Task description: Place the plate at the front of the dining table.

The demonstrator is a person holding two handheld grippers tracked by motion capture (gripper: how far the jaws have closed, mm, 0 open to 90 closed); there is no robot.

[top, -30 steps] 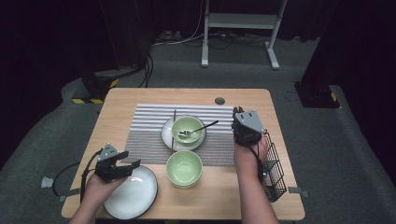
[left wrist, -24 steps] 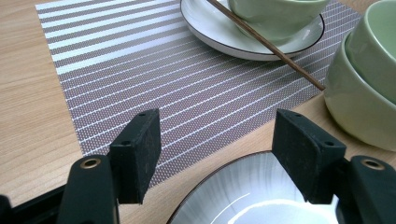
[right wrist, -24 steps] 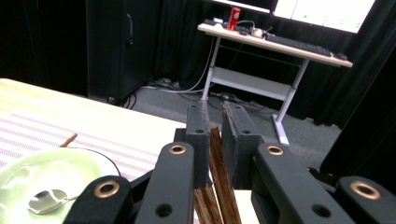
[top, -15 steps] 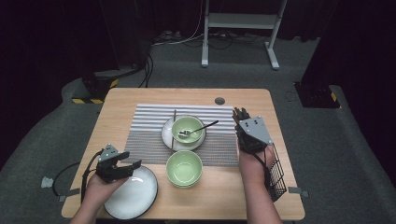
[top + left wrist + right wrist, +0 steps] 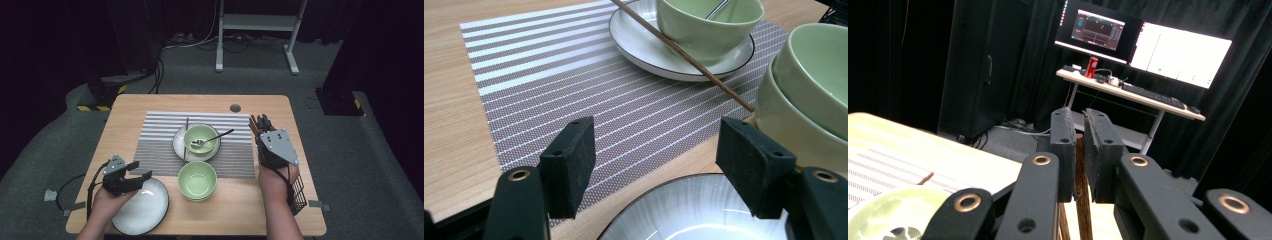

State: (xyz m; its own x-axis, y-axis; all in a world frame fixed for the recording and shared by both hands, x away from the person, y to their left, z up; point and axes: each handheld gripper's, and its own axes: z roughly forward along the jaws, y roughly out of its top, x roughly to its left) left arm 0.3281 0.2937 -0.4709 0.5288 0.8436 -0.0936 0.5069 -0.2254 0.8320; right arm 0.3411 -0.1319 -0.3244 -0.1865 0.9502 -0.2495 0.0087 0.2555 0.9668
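My right gripper [image 5: 261, 121] is at the right edge of the striped placemat [image 5: 160, 135], tipped upward and shut on a brown chopstick [image 5: 252, 126]. In the right gripper view the chopstick [image 5: 1081, 170] stands pinched between the closed jaws of the right gripper [image 5: 1078, 122]. Another chopstick [image 5: 186, 136] lies across a white plate [image 5: 177, 145] that holds a green bowl [image 5: 201, 137] with a spoon [image 5: 220, 136]. My left gripper [image 5: 131, 176] is open above the rim of a white plate [image 5: 142, 210]. The left gripper view shows that plate [image 5: 694, 212] below the open left gripper [image 5: 659, 147].
Two stacked green bowls [image 5: 197, 181] stand at the front middle, close to the left gripper's right jaw [image 5: 809, 95]. A black wire basket [image 5: 298, 194] sits at the table's right front edge. A round grommet [image 5: 235, 107] is at the back.
My right gripper has drawn back toward the near right and tipped its jaws upward with the chopstick in them. The left gripper has stayed put over the plate.
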